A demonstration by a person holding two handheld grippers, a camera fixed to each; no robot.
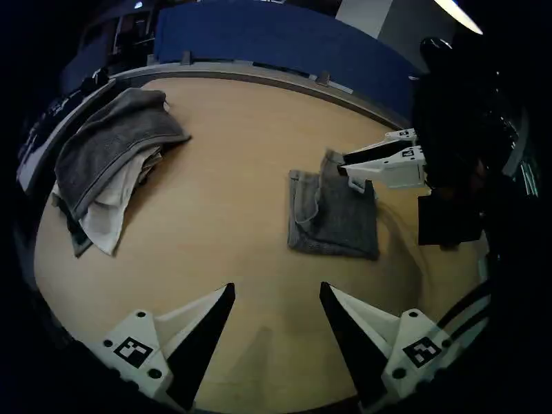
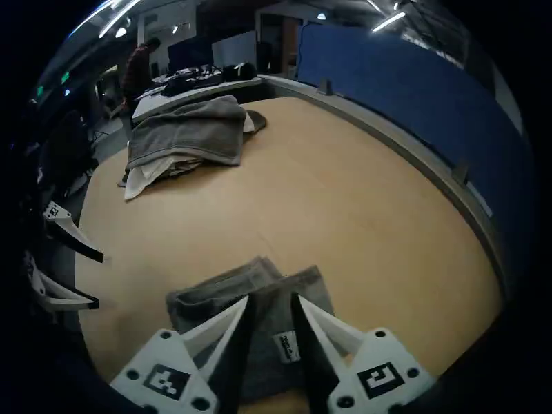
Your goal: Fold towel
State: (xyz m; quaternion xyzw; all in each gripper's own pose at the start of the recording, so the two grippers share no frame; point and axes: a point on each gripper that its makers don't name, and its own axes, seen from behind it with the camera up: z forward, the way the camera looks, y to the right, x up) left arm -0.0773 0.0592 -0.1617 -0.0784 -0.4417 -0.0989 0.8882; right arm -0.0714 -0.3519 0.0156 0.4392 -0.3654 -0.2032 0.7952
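The left gripper [image 1: 277, 288] hangs wide open above the bare near desk [image 1: 234, 138]. The right gripper [image 2: 270, 298] sits narrowly parted on the folded towel [image 1: 338, 217]; I cannot tell whether it grips.

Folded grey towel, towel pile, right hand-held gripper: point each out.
folded grey towel [image 1: 338, 221], left gripper view, middle of its top layer.
towel pile [image 1: 114, 148], left gripper view, the grey towel on top.
right hand-held gripper [image 2: 270, 298], right gripper view, midway between its fingertips.

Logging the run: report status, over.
Left hand-held gripper open, hovering. Right hand-held gripper narrowed at folded grey towel, grip unclear. Towel pile sits apart, far corner.
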